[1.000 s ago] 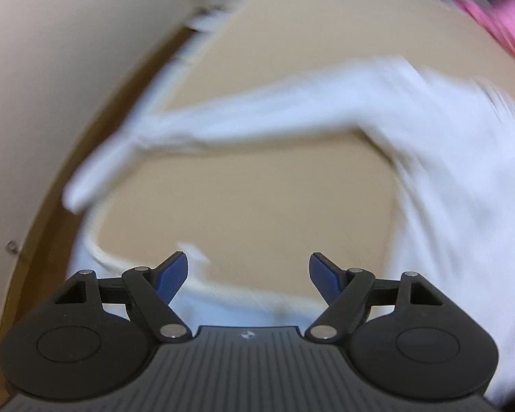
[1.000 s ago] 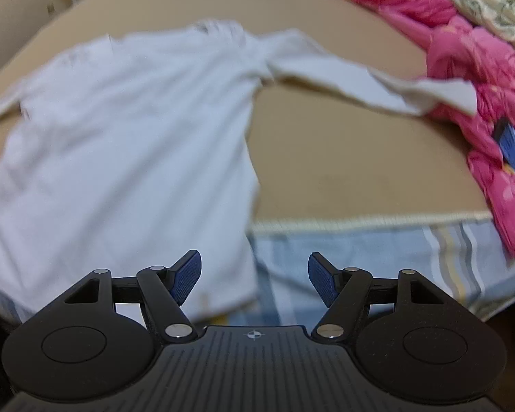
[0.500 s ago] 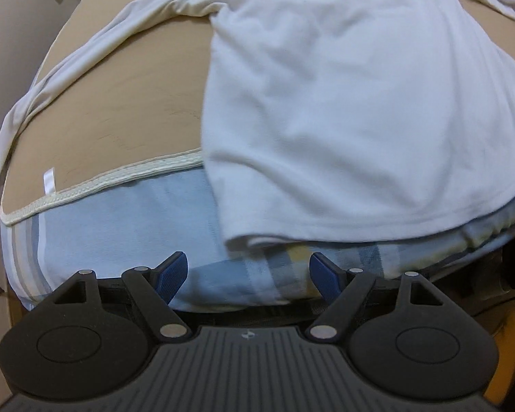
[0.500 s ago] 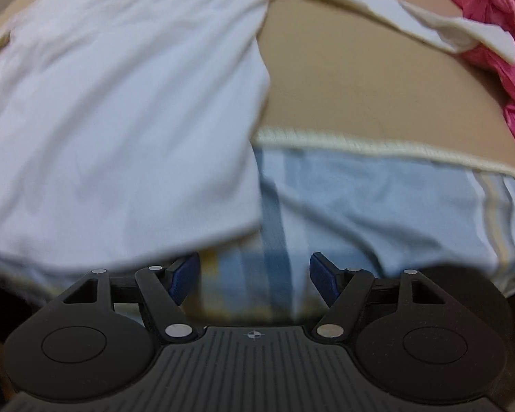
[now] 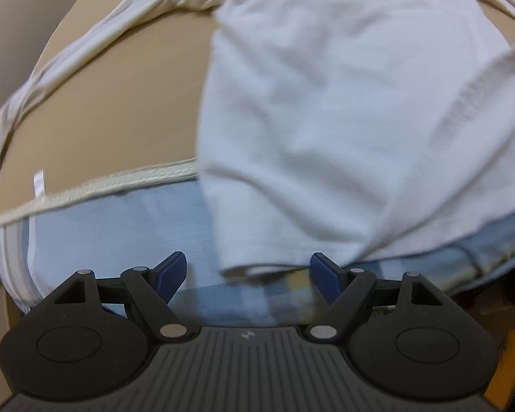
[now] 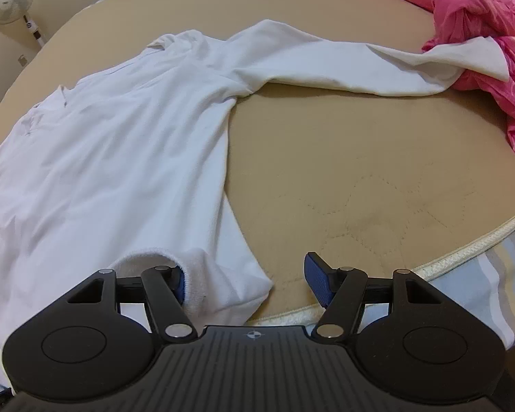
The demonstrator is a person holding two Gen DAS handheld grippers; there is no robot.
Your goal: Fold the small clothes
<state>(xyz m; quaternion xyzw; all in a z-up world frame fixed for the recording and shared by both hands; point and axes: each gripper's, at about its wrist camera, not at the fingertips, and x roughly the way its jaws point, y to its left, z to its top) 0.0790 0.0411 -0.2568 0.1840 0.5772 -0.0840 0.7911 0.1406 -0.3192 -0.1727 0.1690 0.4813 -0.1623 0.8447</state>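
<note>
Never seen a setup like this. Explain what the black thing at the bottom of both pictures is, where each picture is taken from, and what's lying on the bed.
Each black thing is a handheld two-finger tool with a camera looking forward along its blue-tipped fingers. One picture comes from the left tool, the other from the right tool. A person holds one in each hand.

On the tan mattress lies a white long-sleeved shirt, spread flat, its hem hanging over the bed's edge. One sleeve reaches to a pink blanket. A fan stands behind.

Both tools are open and hold nothing. The right tool's left finger is tucked behind the shirt's hem corner.
</note>
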